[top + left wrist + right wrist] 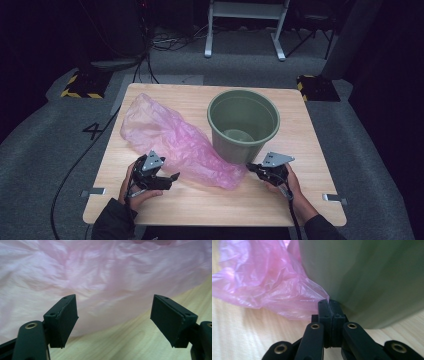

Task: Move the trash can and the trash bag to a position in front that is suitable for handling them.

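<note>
While your right tongs [328, 305] pinch bag [170, 135] corner beside bucket [243, 125], left tongs [113, 315] gape empty; bag lies just beyond, long axis far-left to near-right.

The middle of the table [150, 197] is taken up by a pink plastic bag [170, 135] and a green bucket [243, 125], which touch. Passage between them is blocked. Bare wood is left along the near edge, between the left gripper [170, 178] and the right gripper [251, 167], and along the right side past the bucket.
</note>
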The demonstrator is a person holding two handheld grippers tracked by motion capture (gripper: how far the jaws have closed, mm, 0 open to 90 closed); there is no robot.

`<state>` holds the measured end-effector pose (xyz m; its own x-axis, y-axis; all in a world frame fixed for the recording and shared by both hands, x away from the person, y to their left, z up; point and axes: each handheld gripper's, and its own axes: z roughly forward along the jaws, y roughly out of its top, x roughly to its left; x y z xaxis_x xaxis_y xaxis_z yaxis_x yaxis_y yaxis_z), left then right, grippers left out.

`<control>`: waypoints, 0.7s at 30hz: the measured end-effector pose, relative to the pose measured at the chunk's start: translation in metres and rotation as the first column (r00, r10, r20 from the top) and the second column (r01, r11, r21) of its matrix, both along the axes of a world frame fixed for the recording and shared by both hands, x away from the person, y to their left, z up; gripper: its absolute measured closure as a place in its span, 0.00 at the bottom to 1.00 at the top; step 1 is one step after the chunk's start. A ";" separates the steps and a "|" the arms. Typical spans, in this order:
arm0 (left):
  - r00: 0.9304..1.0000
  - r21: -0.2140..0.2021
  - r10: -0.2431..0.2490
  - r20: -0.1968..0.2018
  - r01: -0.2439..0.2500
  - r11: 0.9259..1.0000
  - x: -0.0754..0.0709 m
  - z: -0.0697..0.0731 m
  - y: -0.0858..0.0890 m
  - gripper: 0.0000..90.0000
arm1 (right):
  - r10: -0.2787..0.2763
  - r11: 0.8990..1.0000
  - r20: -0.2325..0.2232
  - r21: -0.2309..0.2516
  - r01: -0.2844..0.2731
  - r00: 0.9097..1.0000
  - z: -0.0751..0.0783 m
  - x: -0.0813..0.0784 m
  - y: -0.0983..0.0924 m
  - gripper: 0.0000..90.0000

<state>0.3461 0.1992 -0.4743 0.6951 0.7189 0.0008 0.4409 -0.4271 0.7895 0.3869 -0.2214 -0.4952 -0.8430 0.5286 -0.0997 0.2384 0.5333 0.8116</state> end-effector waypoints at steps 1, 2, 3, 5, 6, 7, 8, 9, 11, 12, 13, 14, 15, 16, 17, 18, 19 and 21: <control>1.000 -0.006 0.008 -0.004 -0.008 1.000 0.001 0.000 0.000 0.23 | -0.012 1.000 -0.003 0.006 0.012 1.000 0.001 0.002 -0.003 1.00; 1.000 0.002 0.007 -0.001 -0.007 1.000 0.003 0.000 0.001 0.22 | -0.020 1.000 -0.008 0.017 0.020 1.000 0.002 0.004 -0.006 1.00; 1.000 0.001 0.004 0.002 -0.004 1.000 0.004 0.000 0.000 0.22 | -0.028 0.999 -0.011 0.022 0.028 1.000 0.003 0.006 -0.010 1.00; 1.000 0.001 0.002 0.004 -0.002 1.000 0.006 0.001 -0.001 0.21 | -0.037 0.999 -0.010 0.028 0.037 0.999 0.004 0.008 -0.013 1.00; 1.000 0.004 0.004 0.003 -0.004 1.000 0.006 0.000 -0.002 0.20 | -0.046 0.998 -0.015 0.035 0.047 0.999 0.005 0.009 -0.017 1.00; 1.000 0.020 0.002 0.006 -0.002 1.000 0.007 0.000 -0.004 0.19 | -0.066 0.997 -0.014 0.034 0.067 0.998 0.007 0.012 -0.024 1.00; 1.000 0.020 0.002 0.006 -0.002 1.000 0.007 0.000 -0.004 0.19 | -0.066 0.997 -0.014 0.034 0.067 0.998 0.007 0.012 -0.024 1.00; 1.000 0.029 -0.003 0.003 0.003 1.000 0.007 0.000 -0.004 0.19 | -0.077 0.996 -0.014 0.035 0.078 0.997 0.008 0.013 -0.028 1.00; 1.000 0.051 -0.015 -0.026 0.016 0.999 0.007 -0.003 -0.004 0.19 | -0.114 0.993 -0.019 0.031 0.115 0.993 0.008 0.016 -0.037 1.00; 1.000 0.051 -0.015 -0.026 0.016 0.999 0.007 -0.003 -0.004 0.19 | -0.114 0.993 -0.019 0.031 0.115 0.993 0.008 0.016 -0.037 1.00; 0.999 0.066 -0.016 -0.037 0.019 0.998 0.006 -0.004 -0.004 0.19 | -0.134 0.990 -0.024 0.033 0.135 0.991 0.007 0.018 -0.042 0.99; 0.999 0.081 -0.024 -0.046 0.028 0.996 0.006 -0.005 -0.003 0.19 | -0.134 0.990 -0.024 0.033 0.135 0.991 0.007 0.018 -0.042 0.99; 0.998 0.083 -0.032 -0.063 0.037 0.996 0.006 -0.006 -0.003 0.19 | -0.145 0.989 -0.022 0.026 0.145 0.989 0.007 0.019 -0.043 0.99; 0.996 0.084 -0.041 -0.080 0.048 0.995 0.006 -0.008 -0.003 0.21 | -0.155 0.987 -0.023 0.026 0.156 0.988 0.006 0.020 -0.045 0.98; 0.993 0.104 -0.061 -0.100 0.071 0.992 0.005 -0.011 -0.004 0.23 | -0.169 0.985 -0.032 0.037 0.170 0.985 0.005 0.021 -0.048 0.95; 0.993 0.104 -0.061 -0.100 0.071 0.992 0.005 -0.011 -0.004 0.23 | -0.169 0.985 -0.032 0.037 0.170 0.985 0.005 0.021 -0.048 0.95; 0.991 0.130 -0.070 -0.114 0.085 0.988 0.005 -0.014 -0.008 0.24 | -0.177 0.983 -0.037 0.039 0.178 0.984 0.005 0.022 -0.050 0.88; 0.990 0.135 -0.072 -0.120 0.088 0.987 0.005 -0.015 -0.009 0.26 | -0.176 0.983 -0.050 0.045 0.178 0.983 0.004 0.022 -0.052 0.78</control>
